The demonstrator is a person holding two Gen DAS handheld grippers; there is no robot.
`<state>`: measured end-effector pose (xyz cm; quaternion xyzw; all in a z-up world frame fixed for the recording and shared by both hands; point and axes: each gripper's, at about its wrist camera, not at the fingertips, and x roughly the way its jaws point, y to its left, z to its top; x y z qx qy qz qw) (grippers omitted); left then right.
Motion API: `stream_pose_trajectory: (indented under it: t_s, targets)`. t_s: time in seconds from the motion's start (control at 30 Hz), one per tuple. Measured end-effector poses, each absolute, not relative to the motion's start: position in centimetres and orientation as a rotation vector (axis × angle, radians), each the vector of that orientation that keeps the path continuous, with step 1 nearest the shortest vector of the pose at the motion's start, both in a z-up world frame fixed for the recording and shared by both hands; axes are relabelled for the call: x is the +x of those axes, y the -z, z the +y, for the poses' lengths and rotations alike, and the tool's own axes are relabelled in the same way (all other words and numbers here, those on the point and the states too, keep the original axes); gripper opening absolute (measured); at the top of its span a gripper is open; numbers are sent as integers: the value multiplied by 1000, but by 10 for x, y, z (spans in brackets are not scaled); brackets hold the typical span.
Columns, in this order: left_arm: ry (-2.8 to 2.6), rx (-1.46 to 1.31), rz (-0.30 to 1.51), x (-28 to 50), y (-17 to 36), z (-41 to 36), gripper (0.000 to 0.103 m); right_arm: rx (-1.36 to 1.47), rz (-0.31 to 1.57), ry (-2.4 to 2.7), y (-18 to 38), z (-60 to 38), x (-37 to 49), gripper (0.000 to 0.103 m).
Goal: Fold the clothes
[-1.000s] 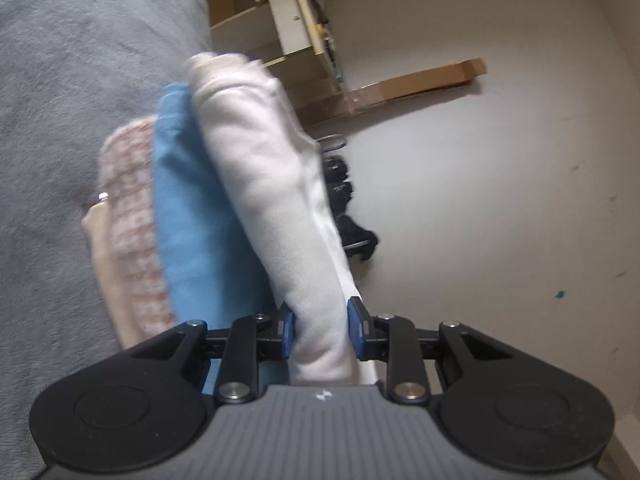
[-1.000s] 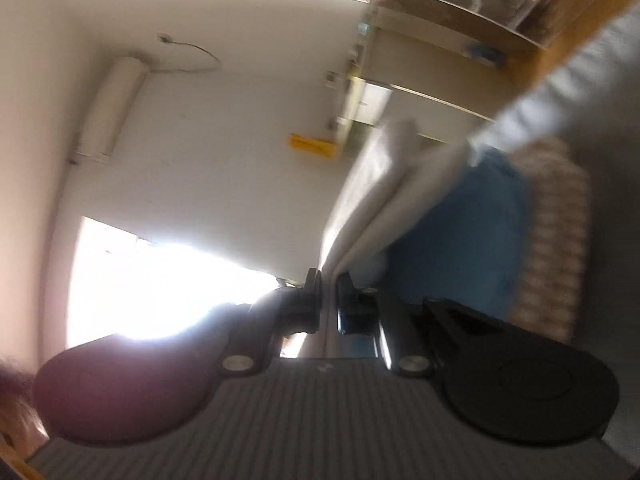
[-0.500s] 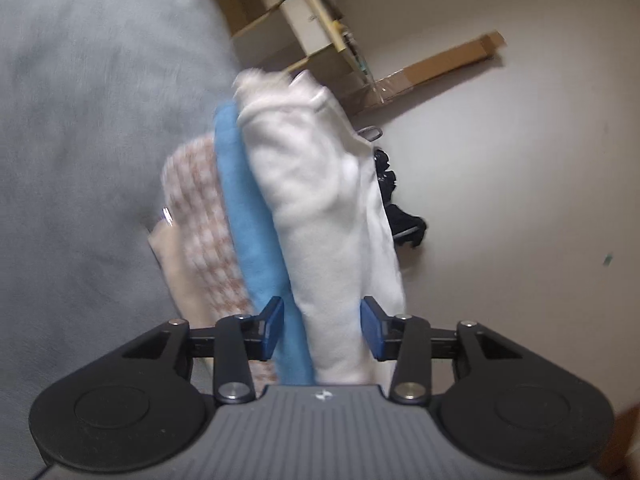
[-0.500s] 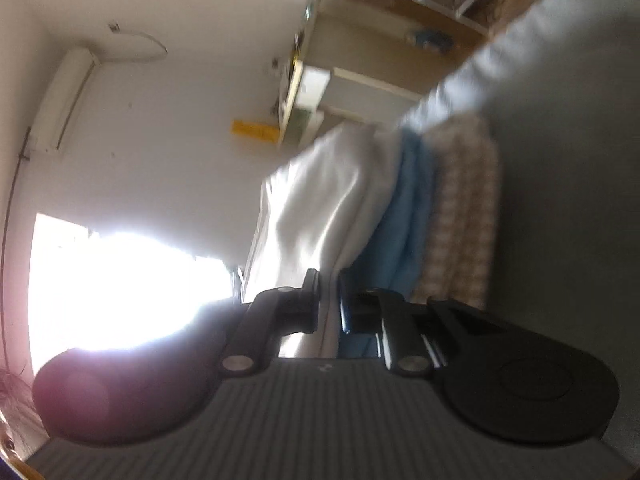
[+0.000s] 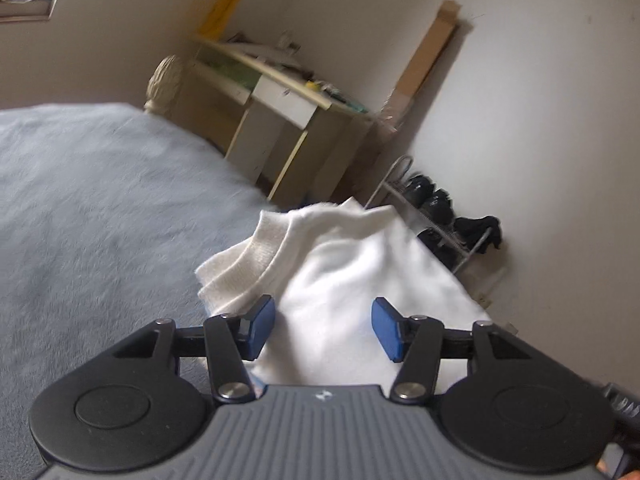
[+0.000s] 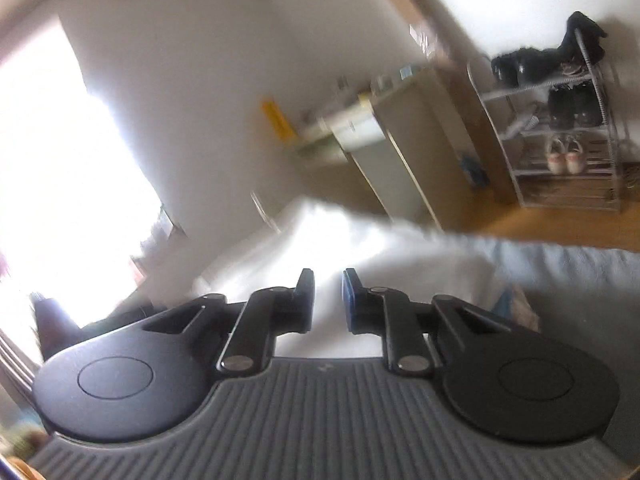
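Grey bed (image 5: 100,216) is lying wide open to the left of the folded white garment (image 5: 352,280), w/ room for a gripper to be passing there; desk (image 5: 280,120) and shoe rack (image 6: 560,120) are standing beyond the bed edge, blocking the far side, well apart from the pile

the white garment (image 5: 352,280) is soft matt cloth, with a coarser ribbed knit band at its folded edge; the bed cover (image 5: 100,208) is grey-blue plush fabric, fuzzy and matt; the left gripper (image 5: 324,330) has smooth matt black plastic arms, blue rubbery-looking pads, small shiny metal pivot pins and a ribbed grey plastic body; the right gripper (image 6: 327,300) looks the same, though blurred; the shoe rack (image 6: 560,128) is thin shiny metal wire; the desk (image 5: 280,120) looks like smooth pale laminate board; the leaning box (image 5: 424,60) is matt brown cardboard; the floor (image 6: 560,228) is wood with a light sheen.
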<state>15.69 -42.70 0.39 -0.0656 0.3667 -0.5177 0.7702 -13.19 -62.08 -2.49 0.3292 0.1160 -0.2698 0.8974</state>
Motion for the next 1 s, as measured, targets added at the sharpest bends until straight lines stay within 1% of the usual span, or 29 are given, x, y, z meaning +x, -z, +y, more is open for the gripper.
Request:
stream_pose_trajectory:
  t_s: [0.03, 0.07, 0.17, 0.23, 0.3, 0.37, 0.43, 0.5, 0.53, 0.57, 0.6, 0.63, 0.67, 0.8, 0.87, 0.97, 1.0]
  targets:
    - [1122, -149, 803, 157, -6, -421, 56, 671, 309, 577, 25, -625, -122, 17]
    - [1123, -152, 805, 159, -9, -416, 60, 700, 353, 598, 31, -633, -109, 17]
    - [1118, -140, 760, 161, -18, -395, 68, 677, 342, 600, 10, -620, -113, 19]
    - [1114, -79, 735, 154, -23, -383, 71, 560, 304, 574, -9, -594, -119, 19]
    - [1112, -13, 719, 145, -27, -371, 71, 455, 308, 542, -15, -567, -123, 22]
    - [1113, 38, 737, 136, -29, -361, 71, 406, 385, 543, -7, -551, -121, 27]
    - [1106, 70, 747, 124, -28, -344, 71, 380, 479, 571, -1, -534, -117, 28]
    - [1086, 113, 732, 108, -26, -326, 72, 395, 477, 629, -8, -518, -127, 28]
    - [1076, 139, 716, 100, -25, -316, 75, 401, 474, 655, -11, -510, -132, 28]
    - [1065, 167, 696, 90, -24, -306, 79, 397, 456, 646, -16, -502, -137, 30]
    - [1054, 195, 677, 80, -23, -296, 81, 392, 440, 637, -20, -493, -141, 32]
    - [1039, 212, 663, 72, -21, -287, 85, 381, 454, 622, -22, -480, -145, 38]
    - [1023, 213, 663, 65, -19, -279, 86, 370, 467, 606, -24, -467, -149, 48]
    - [974, 160, 704, 47, -12, -252, 90, 346, 520, 580, -6, -425, -155, 61]
    - [958, 140, 718, 41, -9, -244, 93, 337, 545, 586, 2, -401, -155, 76]
    - [943, 139, 726, 35, -9, -238, 98, 310, 575, 629, 5, -377, -157, 84]
    - [936, 134, 722, 33, -10, -235, 99, 303, 581, 643, 7, -372, -156, 84]
